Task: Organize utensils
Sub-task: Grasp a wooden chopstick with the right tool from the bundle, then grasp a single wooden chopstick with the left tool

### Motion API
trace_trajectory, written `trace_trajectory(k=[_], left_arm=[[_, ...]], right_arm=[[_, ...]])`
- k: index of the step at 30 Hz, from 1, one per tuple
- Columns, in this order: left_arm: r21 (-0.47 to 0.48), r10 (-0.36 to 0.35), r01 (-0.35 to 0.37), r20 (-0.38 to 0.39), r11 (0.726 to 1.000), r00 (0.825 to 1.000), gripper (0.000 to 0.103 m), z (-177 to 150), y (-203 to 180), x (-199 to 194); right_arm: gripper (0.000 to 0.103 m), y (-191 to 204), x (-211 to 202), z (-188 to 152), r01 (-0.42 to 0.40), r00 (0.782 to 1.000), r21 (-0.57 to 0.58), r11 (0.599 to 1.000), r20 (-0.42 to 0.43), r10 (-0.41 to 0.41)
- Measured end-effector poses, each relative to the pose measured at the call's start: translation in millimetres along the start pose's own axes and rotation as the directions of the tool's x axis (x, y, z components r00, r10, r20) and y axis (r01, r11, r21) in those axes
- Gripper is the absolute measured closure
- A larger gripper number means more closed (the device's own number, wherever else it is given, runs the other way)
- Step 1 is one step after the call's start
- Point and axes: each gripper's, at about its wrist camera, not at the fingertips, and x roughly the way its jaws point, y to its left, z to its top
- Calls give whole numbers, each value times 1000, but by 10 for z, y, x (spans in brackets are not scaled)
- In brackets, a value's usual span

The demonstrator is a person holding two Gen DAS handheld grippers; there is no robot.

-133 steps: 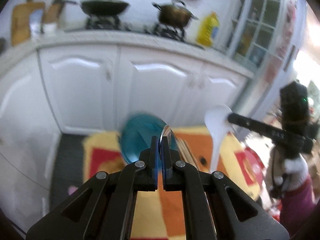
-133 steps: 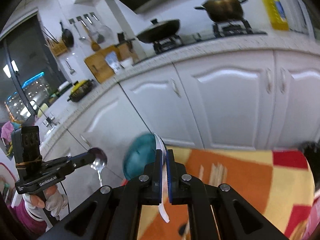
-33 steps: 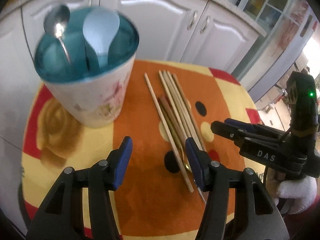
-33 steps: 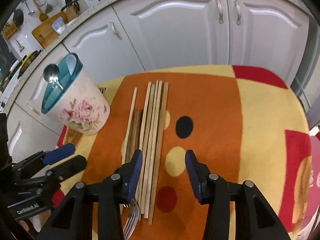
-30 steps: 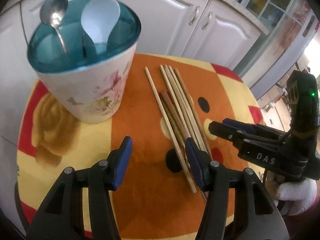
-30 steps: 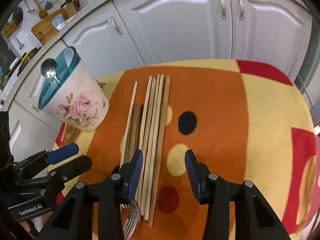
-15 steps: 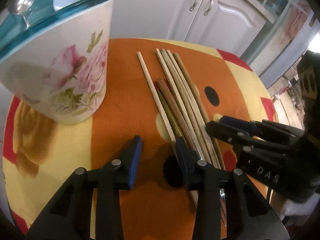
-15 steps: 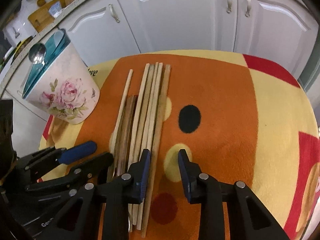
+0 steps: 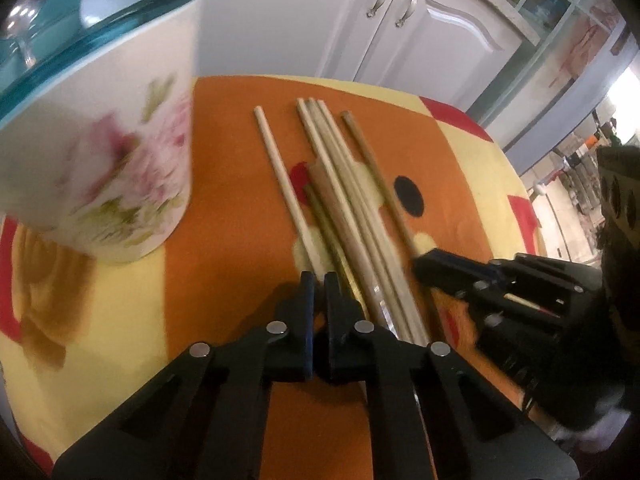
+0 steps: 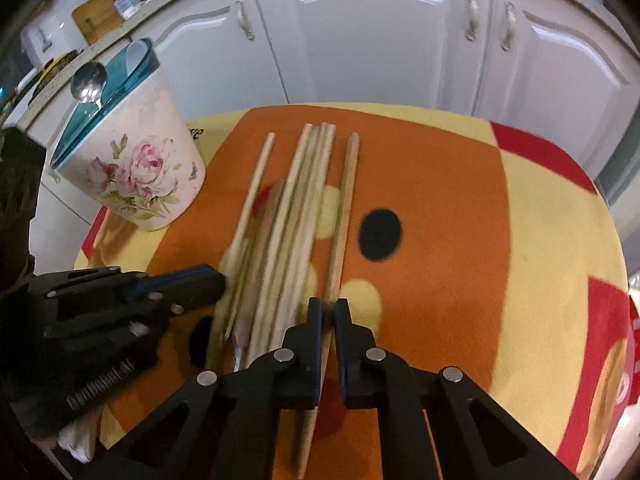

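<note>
Wooden chopsticks lie lengthwise, pointing toward cabinets; each gripper pinches one.

I see the holder standing at the table's far left corner, a metal spoon and a ladle in it. To its right the chopsticks lie side by side mid-table, running from the near edge toward the cabinets behind.
</note>
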Motion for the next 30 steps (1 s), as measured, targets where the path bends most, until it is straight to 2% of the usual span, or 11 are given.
trace_trajectory(k=[5, 11, 13, 15, 16, 19, 21, 22, 23, 24, 30], left_arm=[[0, 7, -7, -34, 1000, 999, 103, -170, 153, -112], [-40, -65, 65, -3, 997, 998, 102, -140, 155, -271], [-41, -73, 73, 3, 996, 997, 98, -71, 95, -246], [-43, -67, 67, -6, 997, 998, 86, -13, 33, -173], [-44, -58, 58, -10, 997, 998, 86, 17, 2, -114], [-46, -20, 18, -41, 999, 999, 86, 54, -34, 38], [-42, -5, 5, -23, 999, 1000, 88, 60, -42, 49], [-27, 4, -5, -24, 1000, 1000, 89, 68, -59, 55], [-18, 11, -11, -25, 1000, 1000, 95, 68, -63, 61], [-12, 4, -4, -29, 1000, 1000, 95, 68, -58, 53], [17, -15, 16, -60, 1000, 998, 99, -90, 99, -123]], right_arm=[[99, -188, -163, -204, -20, 1000, 30, 999, -20, 20], [99, -285, -290, -440, -39, 999, 51, 998, -35, 41], [98, -310, -329, -436, -52, 998, 88, 995, -13, 54], [98, -302, -317, -374, -56, 998, 103, 993, 2, 56], [97, -286, -304, -337, -43, 999, 97, 994, 4, 43], [97, -219, -218, -207, -28, 1000, 80, 996, 15, 27], [97, -222, -131, -134, -6, 1000, 80, 997, 12, 5], [97, -227, -107, -127, -10, 1000, 80, 997, 5, 9], [97, -228, -71, -117, -24, 1000, 80, 997, -4, 25], [97, -224, -59, -117, -31, 1000, 77, 997, -1, 31], [97, -199, -255, -348, -81, 996, 49, 996, -31, 83]])
